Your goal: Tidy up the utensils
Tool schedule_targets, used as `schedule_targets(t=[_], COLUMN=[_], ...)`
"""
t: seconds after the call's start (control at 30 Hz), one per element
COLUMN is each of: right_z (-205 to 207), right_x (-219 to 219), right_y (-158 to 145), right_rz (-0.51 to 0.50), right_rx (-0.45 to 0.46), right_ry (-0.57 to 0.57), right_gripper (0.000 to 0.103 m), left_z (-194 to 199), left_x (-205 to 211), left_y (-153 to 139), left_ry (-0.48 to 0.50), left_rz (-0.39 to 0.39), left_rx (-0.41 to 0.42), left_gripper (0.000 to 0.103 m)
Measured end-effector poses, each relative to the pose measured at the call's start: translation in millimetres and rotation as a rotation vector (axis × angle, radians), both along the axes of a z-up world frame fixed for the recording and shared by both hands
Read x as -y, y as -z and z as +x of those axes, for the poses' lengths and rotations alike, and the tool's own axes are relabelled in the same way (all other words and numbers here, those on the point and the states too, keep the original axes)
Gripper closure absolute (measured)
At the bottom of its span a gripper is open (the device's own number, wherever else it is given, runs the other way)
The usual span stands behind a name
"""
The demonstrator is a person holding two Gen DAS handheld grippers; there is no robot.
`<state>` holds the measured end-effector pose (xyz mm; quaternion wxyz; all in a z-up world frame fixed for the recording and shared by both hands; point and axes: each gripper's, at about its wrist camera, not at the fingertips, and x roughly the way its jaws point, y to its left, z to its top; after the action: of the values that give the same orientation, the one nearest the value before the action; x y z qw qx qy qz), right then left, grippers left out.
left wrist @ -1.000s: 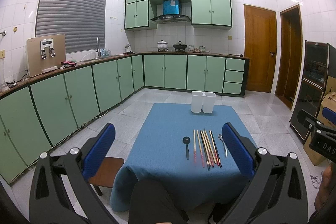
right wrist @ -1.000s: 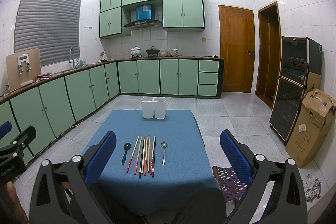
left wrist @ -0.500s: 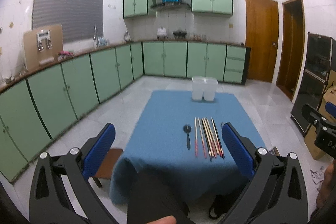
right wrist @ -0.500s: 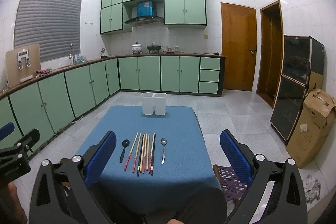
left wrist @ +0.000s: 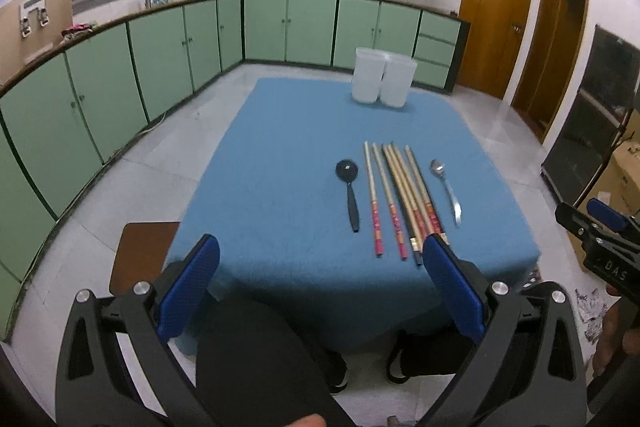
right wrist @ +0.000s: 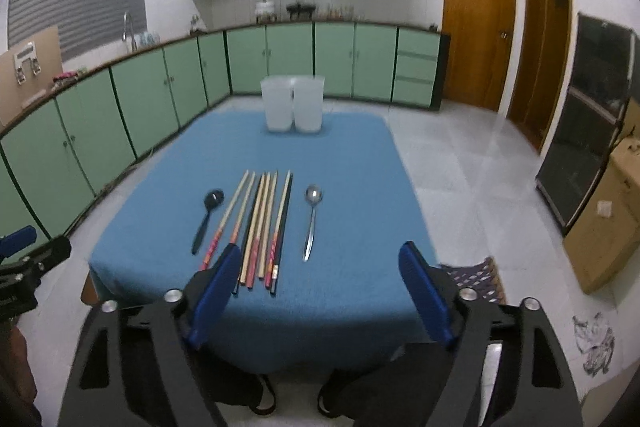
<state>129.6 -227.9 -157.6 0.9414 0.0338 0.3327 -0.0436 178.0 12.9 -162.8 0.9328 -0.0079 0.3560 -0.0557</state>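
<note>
From the left wrist camera, the left gripper (left wrist: 320, 291) is hovering over the near edge of a table draped in a blue cloth (left wrist: 288, 163), its blue-padded jaws standing wide apart with nothing between them. On the cloth the utensils are lying in a neat row, handles toward the camera: a black spoon (left wrist: 349, 191) at the left, a bundle of wooden chopsticks (left wrist: 400, 195) with red patterned grips in the middle, some of them dark, and a slim metal spoon (left wrist: 447, 189) at the right. Two white plastic holders (left wrist: 383, 78) are standing side by side, touching, at the far edge of the table. The right gripper (left wrist: 600, 239) is showing at the right border. From the right wrist camera, the right gripper (right wrist: 320, 297) is hanging over the near table edge with its jaws closing, nothing between them; its left pad is overlapping the chopsticks' (right wrist: 262, 223) near ends in the picture. The black spoon (right wrist: 207, 217) is lying left of them, the metal spoon (right wrist: 312, 219) right, apart from the bundle, and the white holders (right wrist: 293, 103) are standing beyond on the cloth (right wrist: 352, 187).
</note>
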Motion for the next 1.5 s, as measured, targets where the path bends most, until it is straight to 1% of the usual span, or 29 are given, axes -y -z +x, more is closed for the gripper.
schedule_targets(t=[0.03, 0.1, 0.17, 0.2, 0.27, 0.37, 0.5, 0.73, 0.8, 0.87, 0.93, 0.97, 1.0, 1.03, 1.07, 1.17, 1.27, 1.33, 1.4, 1.43, 1.47, 1.5], right_z=[10, 26, 43, 48, 62, 74, 91, 112, 113, 114, 114, 114, 114, 114, 114, 118, 120, 122, 122, 122, 123, 122], right_x=[1, 0, 1, 2, 3, 4, 5, 10, 11, 9, 6, 2, -3, -8, -10, -5, -8, -6, -4, -2, -2, 0], right_y=[12, 30, 52, 60, 77, 91, 101, 123, 126, 127, 128, 129, 129, 130, 130, 128, 129, 129, 129, 129, 129, 129], right_rz=[0.006, 0.022, 0.048, 0.058, 0.075, 0.094, 0.122, 0.134, 0.124, 0.112, 0.120, 0.115, 0.093, 0.059, 0.053, 0.104, 0.066, 0.065, 0.058, 0.059, 0.060, 0.065], right_rx=[-0.022, -0.050, -0.083, -0.094, -0.117, -0.127, -0.141, -0.173, -0.162, -0.153, -0.140, -0.135, -0.134, -0.134, -0.133, -0.131, -0.121, -0.115, -0.110, -0.109, -0.108, -0.107], right_ry=[-0.006, -0.017, -0.028, -0.031, -0.036, -0.042, -0.061, -0.077, -0.086, -0.095, -0.137, -0.159, -0.167, -0.173, -0.169, -0.158, -0.163, -0.162, -0.159, -0.155, -0.156, -0.159], right_gripper=[0.030, 0.040, 0.045, 0.050, 0.055, 0.060, 0.061, 0.064, 0.065, 0.063, 0.049, 0.038, 0.032, 0.030, 0.028, 0.028, 0.036, 0.044, 0.059, 0.063, 0.071, 0.079], left_z=[10, 29, 44, 52, 66, 83, 105, 127, 132, 133, 134, 134, 135, 136, 136, 135, 134, 132, 130, 130, 130, 129], left_x=[0, 4, 9, 12, 17, 23, 29, 40, 38, 38, 37, 38, 39, 39, 40, 41, 41, 43, 45, 45, 46, 47], left_y=[10, 28, 43, 52, 68, 87, 109, 131, 137, 136, 136, 137, 137, 136, 136, 137, 137, 138, 138, 138, 137, 136], left_ry=[0.000, 0.009, 0.022, 0.028, 0.036, 0.041, 0.049, 0.057, 0.046, 0.045, 0.037, 0.030, 0.023, 0.012, 0.003, 0.000, 0.009, 0.006, 0.014, 0.020, 0.027, 0.035], left_rz=[0.004, 0.002, 0.000, 0.000, 0.008, 0.021, 0.039, 0.081, 0.092, 0.100, 0.100, 0.102, 0.105, 0.105, 0.105, 0.107, 0.092, 0.095, 0.098, 0.095, 0.091, 0.089], left_rx=[-0.013, -0.039, -0.064, -0.075, -0.093, -0.126, -0.171, -0.224, -0.232, -0.215, -0.208, -0.204, -0.200, -0.196, -0.191, -0.176, -0.148, -0.133, -0.130, -0.130, -0.128, -0.125], left_gripper=[0.005, 0.005, 0.005, 0.005, 0.005, 0.005, 0.005, 0.005, 0.005, 0.004, 0.004, 0.004, 0.004, 0.004, 0.004, 0.004, 0.004, 0.005, 0.006, 0.007, 0.012, 0.022])
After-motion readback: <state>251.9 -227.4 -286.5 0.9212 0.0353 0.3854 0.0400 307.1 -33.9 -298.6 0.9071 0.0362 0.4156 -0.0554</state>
